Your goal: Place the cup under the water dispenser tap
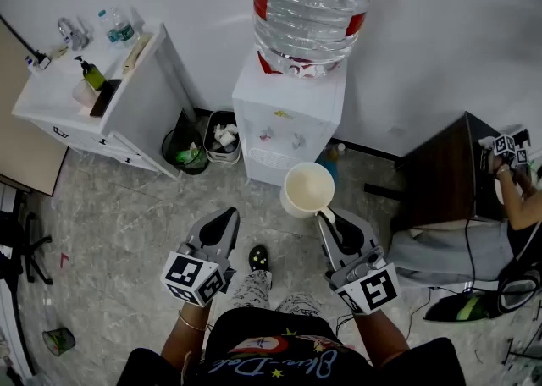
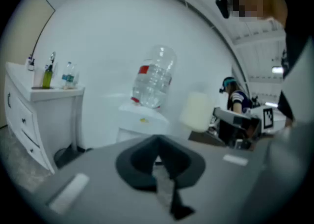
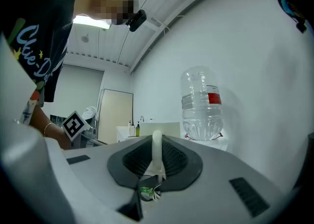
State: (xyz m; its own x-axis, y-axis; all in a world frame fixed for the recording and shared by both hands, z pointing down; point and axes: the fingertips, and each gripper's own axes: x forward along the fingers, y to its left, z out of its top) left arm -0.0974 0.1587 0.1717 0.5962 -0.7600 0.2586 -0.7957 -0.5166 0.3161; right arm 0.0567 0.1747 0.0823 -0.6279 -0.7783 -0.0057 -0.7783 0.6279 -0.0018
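A cream cup (image 1: 307,190) hangs upright in the air in front of the white water dispenser (image 1: 284,122), below and to the right of its taps (image 1: 282,136). My right gripper (image 1: 324,217) is shut on the cup's near wall. In the right gripper view that wall (image 3: 157,150) shows as a thin white strip pinched between the dark pads. A large clear water bottle (image 1: 306,8) sits on top of the dispenser. My left gripper (image 1: 229,217) is held to the left of the cup, shut and empty. In the left gripper view the cup (image 2: 198,111) floats right of the dispenser (image 2: 140,122).
A white cabinet (image 1: 127,109) with bottles on top stands at the left. Two bins (image 1: 185,151) sit between it and the dispenser. A dark table (image 1: 445,174) and another person's arm (image 1: 518,198) are at the right. My shoe (image 1: 258,257) is on the tiled floor below.
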